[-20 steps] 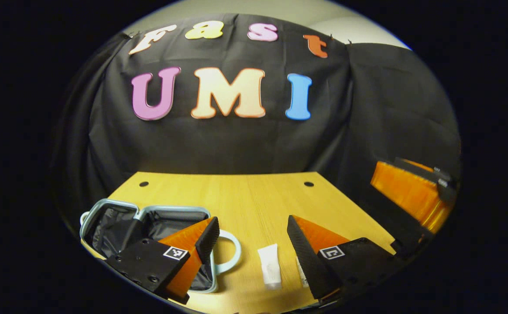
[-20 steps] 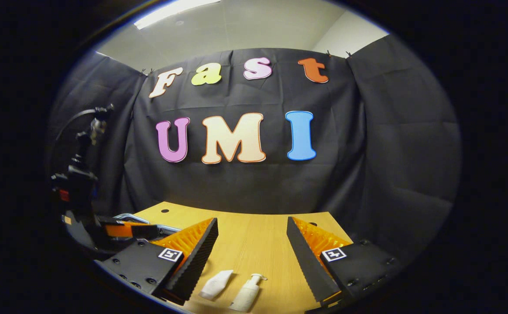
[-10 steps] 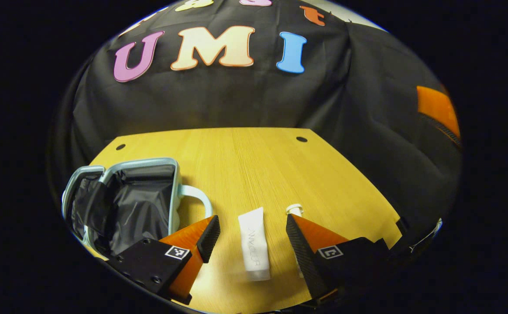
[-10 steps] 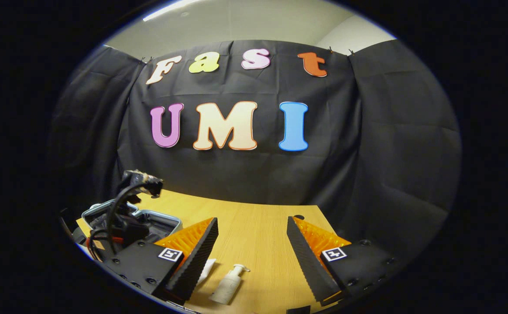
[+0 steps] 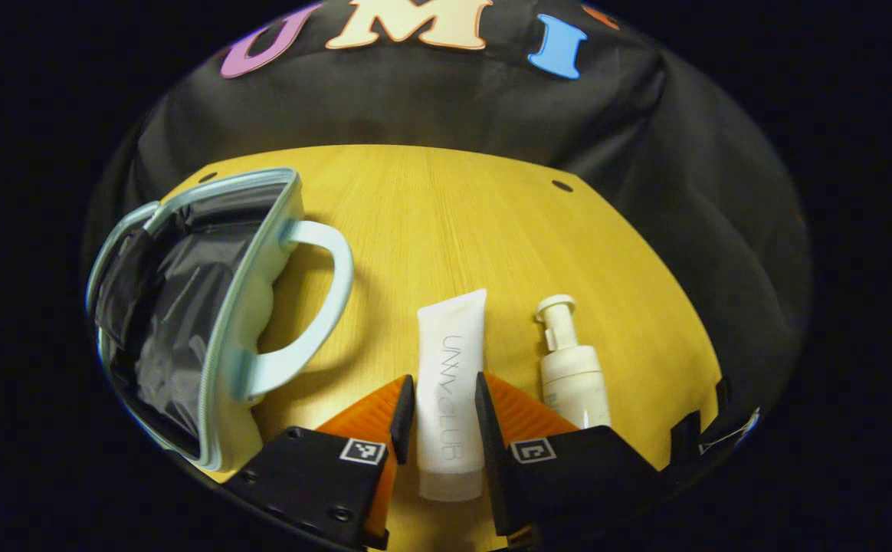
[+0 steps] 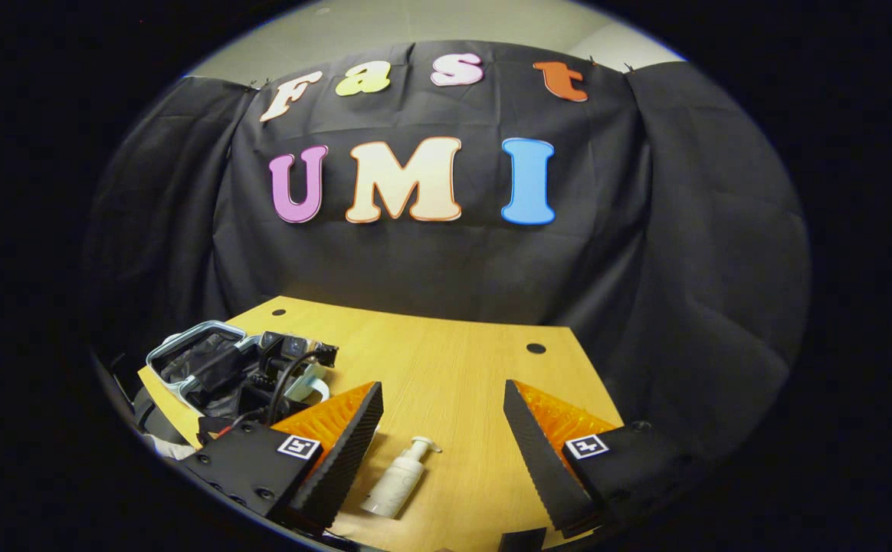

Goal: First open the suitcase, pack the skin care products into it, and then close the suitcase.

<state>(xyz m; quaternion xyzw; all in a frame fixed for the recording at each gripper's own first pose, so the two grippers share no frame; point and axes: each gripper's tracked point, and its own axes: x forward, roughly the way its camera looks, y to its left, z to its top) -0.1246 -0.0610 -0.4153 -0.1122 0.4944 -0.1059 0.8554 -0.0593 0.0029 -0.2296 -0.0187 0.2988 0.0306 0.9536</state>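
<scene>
Down has come the left hand-held gripper [image 5: 440, 399] since half a second ago, its fingers drawn in narrow on either side of the white tube [image 5: 450, 391] lying flat on the desk [image 5: 454, 222]; whether both press it, I cannot tell from the left gripper view. Beside the tube, to its right, lies the white pump bottle [image 5: 571, 366], near but apart. To the left sits the pale blue suitcase [image 5: 258, 307], open, its dark lining bare, handle toward the tube; it looms larger than before. From the right gripper view, the right hand-held gripper [image 6: 444, 429] hangs wide apart above the desk [image 6: 454, 360], holding nothing, with the pump bottle [image 6: 401, 484] lying just by its left finger. Farther left, the left hand-held gripper's body [image 6: 277, 376] stands in front of the open suitcase [image 6: 193, 353], lower than earlier.
</scene>
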